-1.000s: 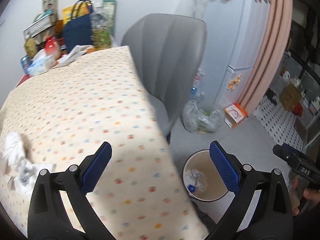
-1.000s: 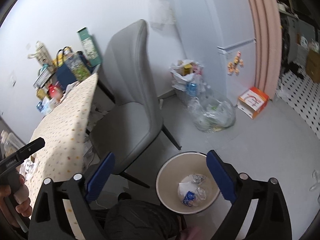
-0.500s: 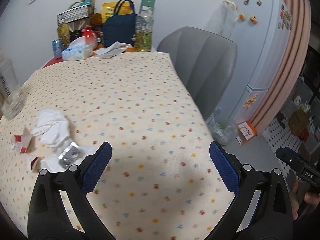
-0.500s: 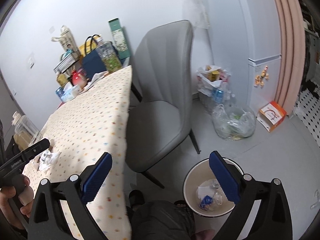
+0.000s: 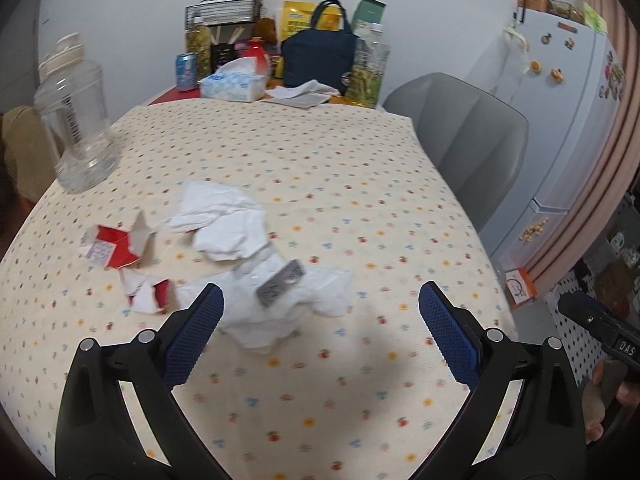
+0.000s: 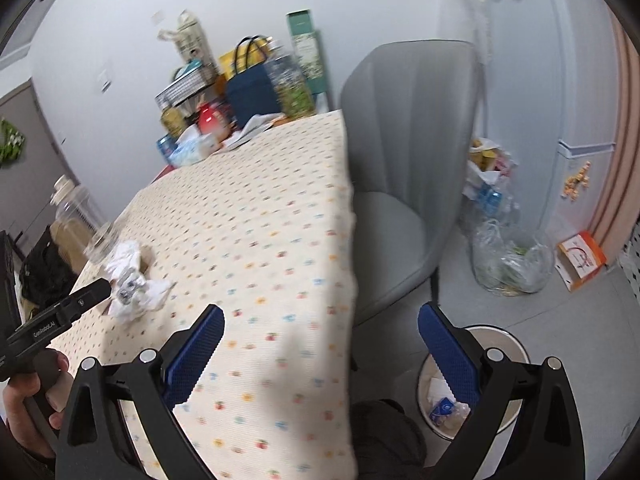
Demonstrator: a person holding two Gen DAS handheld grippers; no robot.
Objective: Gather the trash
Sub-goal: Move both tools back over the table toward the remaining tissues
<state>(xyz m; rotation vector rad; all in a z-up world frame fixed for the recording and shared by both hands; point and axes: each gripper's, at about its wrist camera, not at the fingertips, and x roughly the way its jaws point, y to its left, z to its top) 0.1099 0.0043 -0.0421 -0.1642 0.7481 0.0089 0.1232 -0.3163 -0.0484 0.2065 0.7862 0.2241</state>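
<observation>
Bare tablecloth (image 5: 340,208) lies open around the crumpled tissues (image 5: 280,304); a clear jar (image 5: 76,120) flanks them.

**What's in the room, by count**

Two grippers (image 5: 320,320) (image 6: 318,340) — each with two blue-padded fingers (image 5: 194,334), so four pads in all. One table under a spotted tablecloth (image 5: 320,184) and one grey chair (image 5: 464,136) beside it. On the cloth: two heaps of crumpled white tissue (image 5: 224,220) (image 5: 288,312), one silver blister pack (image 5: 280,282), two lots of torn red-and-white carton (image 5: 116,246) (image 5: 148,294), one clear plastic jar (image 5: 76,116). At the far end — one tissue box (image 5: 232,84), one navy bag (image 5: 318,60), one drinks can (image 5: 186,72). On the floor: one waste bin (image 6: 504,338), one clear plastic sack (image 6: 508,260), one orange box (image 6: 582,254).
</observation>
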